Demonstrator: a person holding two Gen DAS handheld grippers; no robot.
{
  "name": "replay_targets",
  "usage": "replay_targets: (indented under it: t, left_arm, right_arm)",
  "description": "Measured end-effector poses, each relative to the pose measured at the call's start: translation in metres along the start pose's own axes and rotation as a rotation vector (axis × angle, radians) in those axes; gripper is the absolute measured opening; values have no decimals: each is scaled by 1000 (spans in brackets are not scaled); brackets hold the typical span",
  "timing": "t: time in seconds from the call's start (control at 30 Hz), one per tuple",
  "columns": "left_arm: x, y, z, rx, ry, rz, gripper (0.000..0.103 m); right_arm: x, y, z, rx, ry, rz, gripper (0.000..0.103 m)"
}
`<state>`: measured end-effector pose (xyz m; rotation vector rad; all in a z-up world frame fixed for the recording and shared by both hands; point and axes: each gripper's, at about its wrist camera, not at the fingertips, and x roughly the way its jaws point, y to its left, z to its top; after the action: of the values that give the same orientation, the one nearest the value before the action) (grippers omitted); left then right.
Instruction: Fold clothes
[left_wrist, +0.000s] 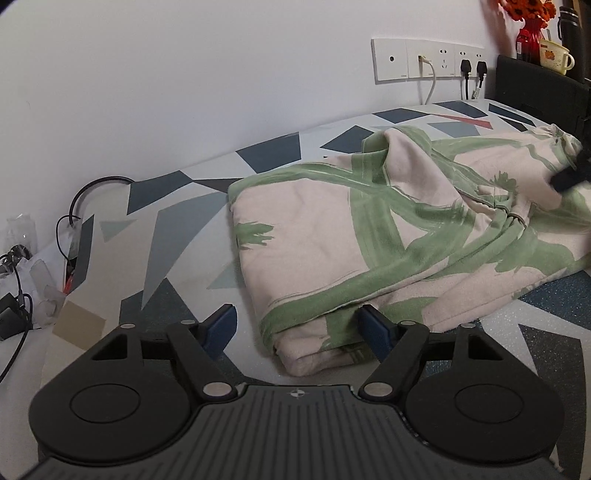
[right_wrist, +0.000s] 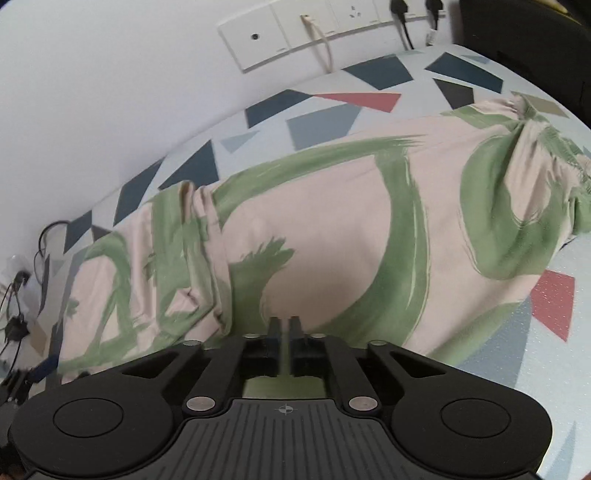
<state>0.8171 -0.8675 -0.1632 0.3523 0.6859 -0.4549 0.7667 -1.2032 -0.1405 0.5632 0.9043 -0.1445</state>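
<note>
The left gripper (left_wrist: 297, 325) sat wide apart at the corner of the garment (left_wrist: 388, 236) on the bed (left_wrist: 177, 236), while the right gripper (right_wrist: 283, 325), nearly together, pressed the cloth; best to pinch every layer squarely.

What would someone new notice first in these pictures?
Most likely the pink garment with green brush strokes, lying partly folded across the patterned bedsheet. The left gripper sits open at its near corner, and the right gripper, fingers nearly together, is over the cloth. Red flowers stand far right.
</note>
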Motion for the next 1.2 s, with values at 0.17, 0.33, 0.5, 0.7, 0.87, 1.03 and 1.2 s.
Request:
replay_targets:
  t: [0.17, 0.33, 0.5, 0.7, 0.87, 1.03, 1.2]
  left_arm:
    - [3, 2, 3, -43, 18, 9, 76]
    - [4, 1, 5, -78, 35, 28, 77]
    - [4, 2, 4, -95, 38, 42, 80]
    - [7, 5, 7, -86, 40, 36, 80]
    - [12, 12, 10, -88, 40, 2, 80]
    - [17, 12, 16, -76, 51, -2, 80]
    - [15, 11, 16, -70, 56, -7, 80]
  right_arm:
    - [30, 34, 33, -131, -136, 106, 44]
    - [86, 66, 66, -204, -96, 154, 44]
    - [112, 78, 70, -262, -61, 120, 50]
    - [83, 69, 72, -160, -95, 154, 6]
    - [40, 45, 77, -37, -149, 152, 6]
    - [46, 19, 72, 23, -75, 126, 39]
    - [40, 1, 57, 85, -12, 114, 55]
